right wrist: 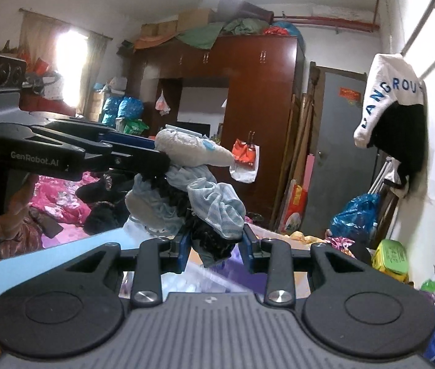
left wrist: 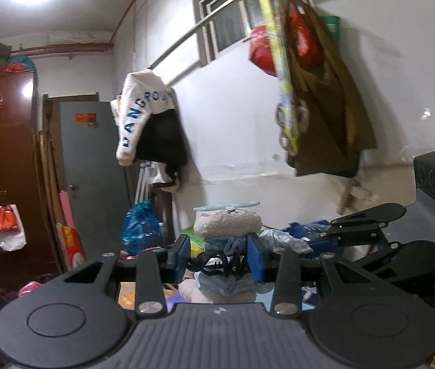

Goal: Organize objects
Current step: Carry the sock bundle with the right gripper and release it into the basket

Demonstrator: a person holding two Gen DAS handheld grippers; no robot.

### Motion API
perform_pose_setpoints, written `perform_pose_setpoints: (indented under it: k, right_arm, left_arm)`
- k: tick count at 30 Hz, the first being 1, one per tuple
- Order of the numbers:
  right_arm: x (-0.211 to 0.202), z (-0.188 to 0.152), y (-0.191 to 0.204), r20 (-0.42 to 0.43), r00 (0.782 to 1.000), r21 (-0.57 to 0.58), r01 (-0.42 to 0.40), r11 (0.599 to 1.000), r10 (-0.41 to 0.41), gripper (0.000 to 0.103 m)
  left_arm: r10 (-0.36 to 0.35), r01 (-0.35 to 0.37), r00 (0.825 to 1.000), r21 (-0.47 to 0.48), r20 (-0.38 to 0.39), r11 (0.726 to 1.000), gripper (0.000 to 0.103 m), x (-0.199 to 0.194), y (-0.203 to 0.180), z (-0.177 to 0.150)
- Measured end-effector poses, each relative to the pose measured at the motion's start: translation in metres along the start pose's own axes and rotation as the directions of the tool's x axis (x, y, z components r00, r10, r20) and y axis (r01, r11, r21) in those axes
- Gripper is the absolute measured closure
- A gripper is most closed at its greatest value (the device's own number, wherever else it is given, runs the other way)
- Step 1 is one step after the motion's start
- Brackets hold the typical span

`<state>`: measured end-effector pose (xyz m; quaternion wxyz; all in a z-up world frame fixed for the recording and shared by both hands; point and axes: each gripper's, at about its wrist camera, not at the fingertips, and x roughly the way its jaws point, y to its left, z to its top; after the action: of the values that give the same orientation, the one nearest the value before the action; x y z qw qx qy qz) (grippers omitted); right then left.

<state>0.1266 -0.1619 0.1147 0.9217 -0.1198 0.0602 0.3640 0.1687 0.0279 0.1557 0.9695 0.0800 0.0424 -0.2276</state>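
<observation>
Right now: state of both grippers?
Left gripper: shut on the bundle of cloth items.
Right gripper: shut on the same bundle, lower down.

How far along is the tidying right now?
Nothing looks put away yet. In hand: both the left gripper and the right gripper are clamped on one bundle of socks, held in the air. Left: the bed is covered in loose clothes.
</observation>
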Motion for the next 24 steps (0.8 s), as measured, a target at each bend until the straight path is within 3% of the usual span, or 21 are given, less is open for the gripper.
perform_pose_setpoints:
  k: [5,10,21,24]
  right_arm:
    - [0.042,0.006,-0.003,-0.048,0.999,-0.007,-0.011,1.000,0.010,0.065]
    - [0.085,-0.014,-0.001,-0.139,0.990,-0.007,-0.025,1.000,0.023,0.065]
    - [0.104,-0.029,-0.003,-0.247,0.964,0.064,-0.085,0.994,0.098,0.064]
    - [0.101,-0.030,0.000,-0.245,0.966,0.049,-0.076,0.996,0.086,0.052]
  left_arm:
    - [0.050,-0.051,0.998,-0.036,-0.031,0.998,0.058,0.023,0.033,0.003]
    - [0.063,-0.073,0.992,-0.091,-0.109,0.993,0.058,0.051,0.064,-0.025]
    - [0.042,-0.072,0.980,-0.147,-0.195,0.987,0.058,0.068,0.087,-0.062]
    - [0.056,-0.085,0.977,-0.132,-0.208,0.988,0.057,0.068,0.087,-0.068]
